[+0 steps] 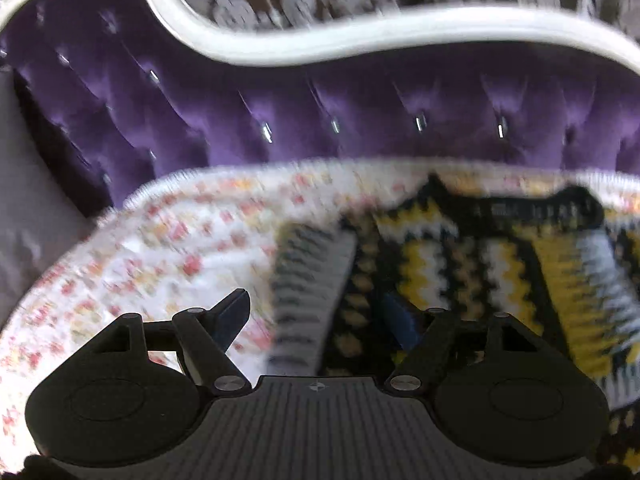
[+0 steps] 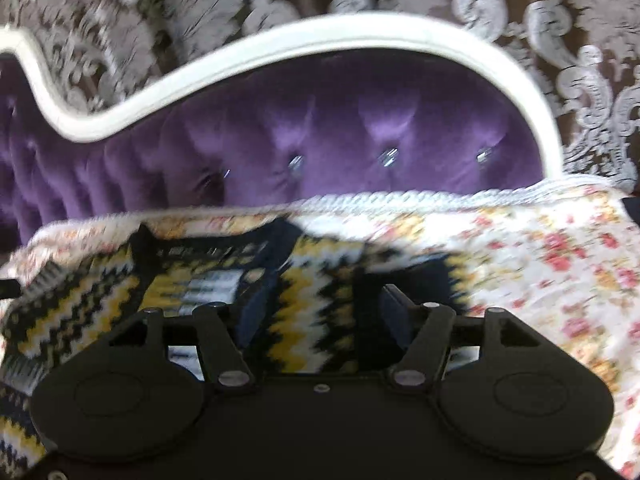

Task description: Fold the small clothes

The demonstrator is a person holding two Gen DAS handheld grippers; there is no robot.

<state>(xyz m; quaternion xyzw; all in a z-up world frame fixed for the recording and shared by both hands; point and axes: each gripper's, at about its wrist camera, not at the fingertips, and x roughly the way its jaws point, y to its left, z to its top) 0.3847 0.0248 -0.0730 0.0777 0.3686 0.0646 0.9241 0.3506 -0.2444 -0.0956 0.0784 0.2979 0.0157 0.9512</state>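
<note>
L tongs (image 1: 320,316) are released, nothing in them; the zigzag knit sweater (image 1: 460,264) lies just ahead & to their right on the flowery blanket (image 1: 160,248). R tongs (image 2: 320,304) are released too, w/ the sweater right under & ahead of them. It looks soft, floppy, light & a bit stretchy. Best to pinch it at an edge or corner, prob. the hem.

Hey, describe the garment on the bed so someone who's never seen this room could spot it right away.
Find the purple tufted headboard with its white curved frame; below it lies a white bedspread scattered with small pink and yellow flowers. On that bedspread lies the knitted garment. Its bold black, yellow and white zigzag bands set it apart from the pale floral cloth around it.
</note>
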